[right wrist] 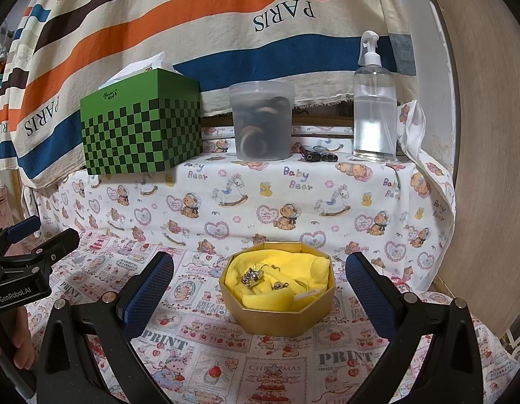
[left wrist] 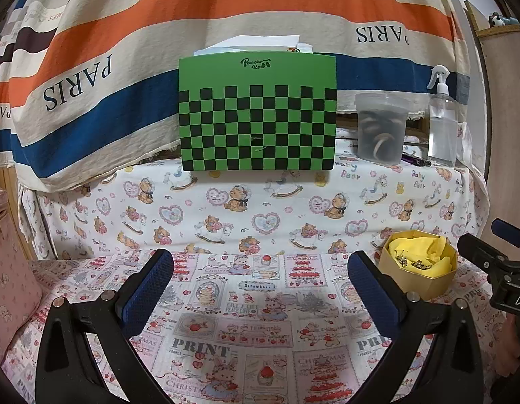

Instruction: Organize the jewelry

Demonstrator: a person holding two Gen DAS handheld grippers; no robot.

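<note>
Your striped backdrop cloth (right wrist: 179, 23) reads "PARIS" upside down, with "HERMES" partly legible at its top left. The green checkered box (right wrist: 142, 124) carries a small script logo you can't quite read. The upper cloth (right wrist: 293, 195) says "Baby Bear"; the patchwork tablecloth (right wrist: 199, 346) shows "PRINT", "CHRISTMAS" and "Strawberry". Your left gripper (right wrist: 34, 239) bears "GenRobot.AI".

Your right gripper (right wrist: 260, 289) is spread wide and empty. The gold octagonal box (right wrist: 276, 320) sits between its fingers, at 12 o'clock, touching neither. Inside, on yellow cloth (right wrist: 313, 269), lie a sparkly jewelry cluster (right wrist: 251, 276) and a small earring (right wrist: 280, 285) just beside it.

Your left gripper (left wrist: 260, 286) is likewise splayed and holds nothing; the box lies at its 2 o'clock, outside the right finger.

On the raised shelf stand a lidded clear tub (right wrist: 262, 121) of dark rings, a spray bottle (right wrist: 374, 101) and two small dark objects (right wrist: 319, 155). Nothing stands between either gripper and the box.
</note>
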